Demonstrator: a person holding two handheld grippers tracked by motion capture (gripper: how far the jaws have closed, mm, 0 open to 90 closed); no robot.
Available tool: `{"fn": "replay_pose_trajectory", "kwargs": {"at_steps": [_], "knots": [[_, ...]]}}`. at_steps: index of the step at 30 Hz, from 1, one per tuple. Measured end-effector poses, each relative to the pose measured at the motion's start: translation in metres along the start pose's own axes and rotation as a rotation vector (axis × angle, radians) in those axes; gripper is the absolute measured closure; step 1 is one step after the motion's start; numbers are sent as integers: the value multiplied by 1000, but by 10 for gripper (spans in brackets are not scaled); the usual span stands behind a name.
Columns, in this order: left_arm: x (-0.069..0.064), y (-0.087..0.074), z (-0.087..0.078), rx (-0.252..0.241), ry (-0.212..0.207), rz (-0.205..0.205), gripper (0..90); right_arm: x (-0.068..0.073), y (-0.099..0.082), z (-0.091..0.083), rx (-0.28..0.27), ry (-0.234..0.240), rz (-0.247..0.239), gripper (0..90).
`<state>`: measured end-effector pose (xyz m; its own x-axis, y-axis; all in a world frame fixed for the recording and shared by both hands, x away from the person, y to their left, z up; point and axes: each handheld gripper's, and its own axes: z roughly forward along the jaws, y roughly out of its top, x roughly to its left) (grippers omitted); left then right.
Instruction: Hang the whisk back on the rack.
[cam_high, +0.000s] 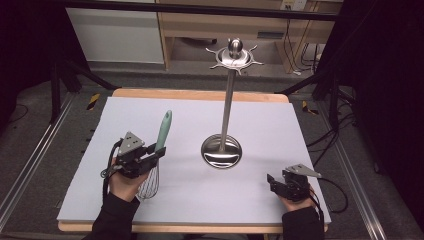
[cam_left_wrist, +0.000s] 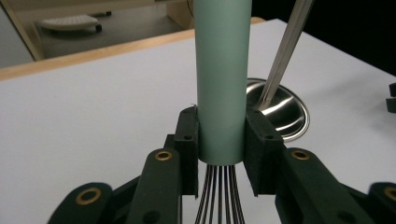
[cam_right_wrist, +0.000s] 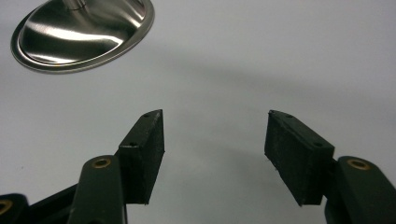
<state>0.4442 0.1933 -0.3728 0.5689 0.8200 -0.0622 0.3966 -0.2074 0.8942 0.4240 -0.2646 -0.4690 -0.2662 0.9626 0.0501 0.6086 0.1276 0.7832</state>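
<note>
L claw (cam_high: 159, 152) is clamped on the whisk (cam_high: 156, 155) at the base of its mint handle, wires toward the person, prob. to hang it on the steel utensil stand (cam_high: 222, 151) mid-worktop (cam_high: 260, 120), while R claw (cam_high: 272, 181) waits agape w/ nothing, near the front edge.

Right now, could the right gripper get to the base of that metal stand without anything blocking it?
Probably yes. The right gripper sits open and empty, and bare white mat lies between it and the stand base. The whisk is over in the left gripper.
</note>
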Motion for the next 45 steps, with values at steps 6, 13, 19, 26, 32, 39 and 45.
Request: {"fn": "replay_pose_trajectory", "kwargs": {"at_steps": [6, 13, 19, 26, 32, 39, 45], "knots": [[0, 6, -8, -45, 2, 0, 688, 0, 0, 0, -5, -4, -3, 381], [0, 14, -14, -92, 5, -1, 688, 0, 0, 0, -11, -9, -7, 381], [-2, 24, -17, -129, -11, 3, 688, 0, 0, 0, -11, -9, -5, 382], [-5, 40, -18, -165, -34, 5, 688, 0, 0, 1, -13, -14, -8, 382], [-10, 53, -15, -196, -54, 7, 688, -1, 0, 2, -13, -18, -14, 383], [-19, 63, -9, -208, -75, 23, 688, -1, 0, 1, -16, -17, -11, 383], [-24, 71, -4, -211, -96, 31, 688, -1, 0, 1, -15, -16, -11, 383]]}}
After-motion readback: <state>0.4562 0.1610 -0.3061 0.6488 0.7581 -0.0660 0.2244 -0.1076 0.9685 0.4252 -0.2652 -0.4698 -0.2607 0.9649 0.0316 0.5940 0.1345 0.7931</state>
